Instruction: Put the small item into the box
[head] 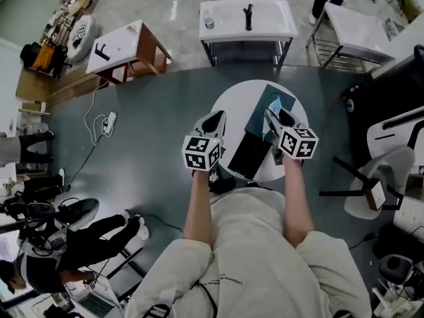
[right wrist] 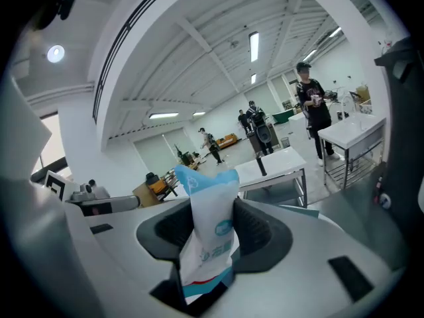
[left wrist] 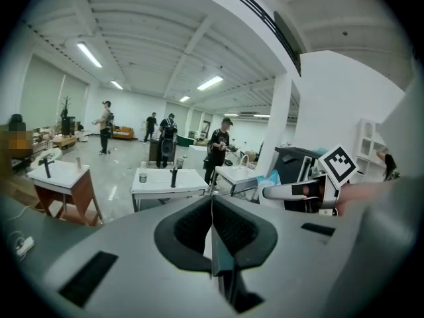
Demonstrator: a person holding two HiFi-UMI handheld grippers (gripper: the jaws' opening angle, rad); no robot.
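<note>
A small blue-and-white sachet [right wrist: 211, 211] stands upright between the ribbed pads of my right gripper [right wrist: 213, 236], which is shut on it. In the head view that gripper [head: 271, 121] hovers over the teal box [head: 264, 111], whose dark lid [head: 248, 155] lies open toward me on the round white table [head: 232, 105]. The sachet [head: 276, 103] shows just past the fingertips. My left gripper [head: 213, 121] hangs at the table's left edge, apart from the box. Its jaws [left wrist: 212, 207] are pressed together and I see nothing held. The right gripper [left wrist: 311, 189] shows at the right of the left gripper view.
Beyond the round table stands a white sink table [head: 247, 20], with a wood-framed one [head: 126, 45] to its left. A white chair [head: 391, 171] sits close on the right. A cable with a power strip [head: 106, 121] lies on the floor at left. Several people stand around the hall.
</note>
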